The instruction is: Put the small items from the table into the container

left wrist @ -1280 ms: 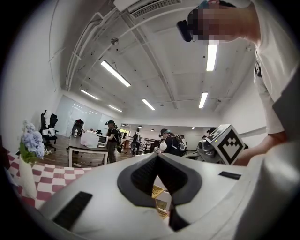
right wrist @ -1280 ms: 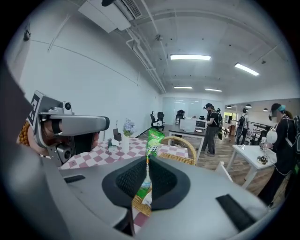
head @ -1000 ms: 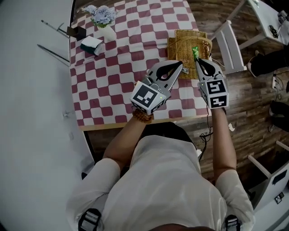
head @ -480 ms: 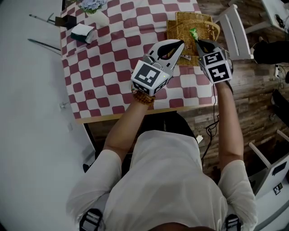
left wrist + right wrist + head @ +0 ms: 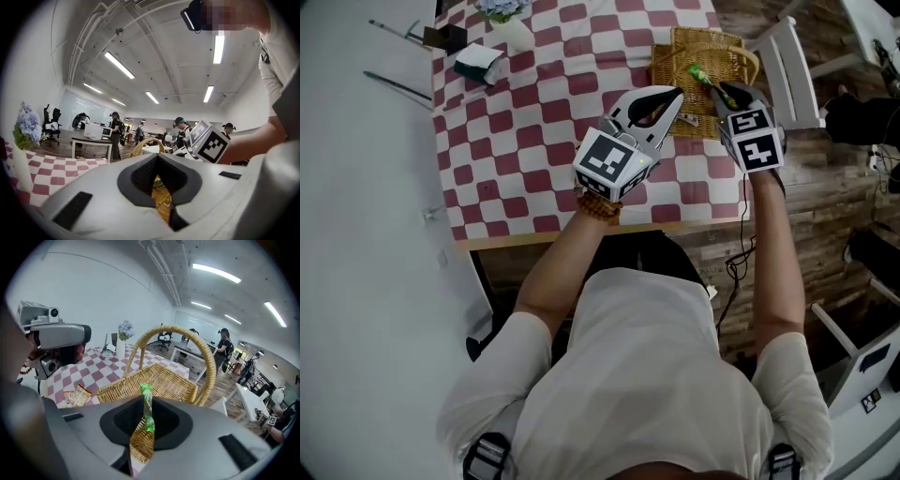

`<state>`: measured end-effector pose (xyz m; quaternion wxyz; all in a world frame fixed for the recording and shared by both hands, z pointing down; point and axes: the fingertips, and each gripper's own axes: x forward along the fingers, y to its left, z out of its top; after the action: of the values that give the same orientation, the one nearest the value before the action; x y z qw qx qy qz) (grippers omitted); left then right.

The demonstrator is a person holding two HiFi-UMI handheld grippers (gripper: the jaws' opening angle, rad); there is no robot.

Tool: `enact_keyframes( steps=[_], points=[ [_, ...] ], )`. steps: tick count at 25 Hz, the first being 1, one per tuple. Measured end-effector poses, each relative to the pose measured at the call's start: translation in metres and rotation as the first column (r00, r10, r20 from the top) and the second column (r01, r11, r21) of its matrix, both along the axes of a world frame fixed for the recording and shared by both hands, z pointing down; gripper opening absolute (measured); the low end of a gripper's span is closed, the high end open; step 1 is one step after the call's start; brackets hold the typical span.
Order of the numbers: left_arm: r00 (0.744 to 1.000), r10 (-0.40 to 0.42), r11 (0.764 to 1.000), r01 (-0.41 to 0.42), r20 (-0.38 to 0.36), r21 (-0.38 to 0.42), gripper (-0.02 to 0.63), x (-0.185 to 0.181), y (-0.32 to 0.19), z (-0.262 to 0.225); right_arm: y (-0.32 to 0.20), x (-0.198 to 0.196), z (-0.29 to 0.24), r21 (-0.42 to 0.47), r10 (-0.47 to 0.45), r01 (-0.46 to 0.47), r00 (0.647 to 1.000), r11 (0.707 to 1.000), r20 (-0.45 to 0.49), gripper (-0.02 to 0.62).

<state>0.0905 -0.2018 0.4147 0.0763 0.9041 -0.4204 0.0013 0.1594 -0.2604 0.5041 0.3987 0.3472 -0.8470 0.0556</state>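
The right hand-held gripper (image 5: 715, 86) has come down lower over the basket (image 5: 164, 380) than it was a moment ago; its jaws were tight then and now they are opening; the green packet (image 5: 146, 411) is still between them, but the grip is letting go; I think this means the packet is about to drop into the basket, so this item is almost done.

The green packet is long and thin; its long line runs the same way the jaws point; its low end sits between the jaws and its free end sticks out in front, toward the far side of the basket; from the head view it hangs above the open top of the basket, under the curved handle, not touching the bottom.

The left hand-held gripper (image 5: 677, 94) is clenched with nothing in it; it hovers over the counter (image 5: 534, 141), just beside the basket.

An orange snack packet (image 5: 77, 397) lies flat on the counter near the basket; I think that one comes next.
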Motion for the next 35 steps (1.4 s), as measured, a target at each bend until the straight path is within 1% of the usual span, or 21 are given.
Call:
enact_keyframes(
  steps=[4, 6, 8, 10, 13, 17, 19, 21, 25, 27, 31, 35],
  points=[
    [1.0, -0.01, 0.999, 0.01, -0.013, 0.032, 0.026, -0.004, 0.017, -0.028, 0.01, 0.007, -0.037, 0.079, 0.036, -0.041, 0.997, 0.996, 0.064, 0.078],
    [1.0, -0.013, 0.999, 0.015, -0.023, 0.047, 0.026, -0.005, 0.028, -0.043, 0.019, 0.01, -0.061, 0.123, 0.049, -0.065, 0.991, 0.99, 0.126, 0.077],
    [0.999, -0.018, 0.997, 0.021, -0.036, 0.069, 0.026, -0.006, 0.04, -0.059, 0.033, 0.008, -0.087, 0.165, 0.043, -0.078, 0.977, 0.983, 0.207, 0.075],
    [0.999, -0.019, 0.995, 0.024, -0.049, 0.098, 0.026, -0.007, 0.055, -0.077, 0.051, 0.004, -0.111, 0.192, 0.026, -0.087, 0.953, 0.978, 0.3, 0.072],
    [0.997, -0.016, 0.991, 0.026, -0.073, 0.134, 0.026, -0.008, 0.078, -0.102, 0.082, -0.003, -0.141, 0.226, 0.006, -0.112, 0.906, 0.968, 0.423, 0.069],
    [0.995, -0.017, 0.984, 0.035, -0.101, 0.175, 0.026, -0.01, 0.104, -0.131, 0.12, -0.012, -0.184, 0.295, -0.042, -0.145, 0.837, 0.944, 0.546, 0.061],
    [0.994, -0.017, 0.984, 0.035, -0.106, 0.176, 0.026, -0.011, 0.116, -0.142, 0.137, -0.018, -0.202, 0.324, -0.076, -0.141, 0.816, 0.935, 0.573, 0.053],
    [0.995, -0.011, 0.987, 0.027, -0.1, 0.161, 0.026, -0.01, 0.129, -0.148, 0.154, -0.024, -0.212, 0.337, -0.105, -0.126, 0.8, 0.933, 0.591, 0.051],
    [0.994, -0.01, 0.989, 0.027, -0.111, 0.144, 0.026, -0.014, 0.149, -0.15, 0.181, -0.03, -0.214, 0.297, -0.113, -0.104, 0.767, 0.949, 0.632, 0.048],
    [0.994, -0.02, 0.992, 0.034, -0.11, 0.125, 0.026, -0.016, 0.155, -0.144, 0.191, -0.032, -0.211, 0.283, -0.113, -0.095, 0.761, 0.954, 0.638, 0.048],
    [0.992, -0.028, 0.991, 0.043, -0.119, 0.128, 0.026, -0.019, 0.16, -0.139, 0.2, -0.034, -0.209, 0.285, -0.121, -0.088, 0.759, 0.955, 0.639, 0.048],
    [0.997, -0.024, 0.993, 0.032, -0.067, 0.115, 0.025, -0.015, 0.161, -0.131, 0.197, -0.035, -0.208, 0.29, -0.126, -0.085, 0.76, 0.953, 0.637, 0.048]
  ],
)
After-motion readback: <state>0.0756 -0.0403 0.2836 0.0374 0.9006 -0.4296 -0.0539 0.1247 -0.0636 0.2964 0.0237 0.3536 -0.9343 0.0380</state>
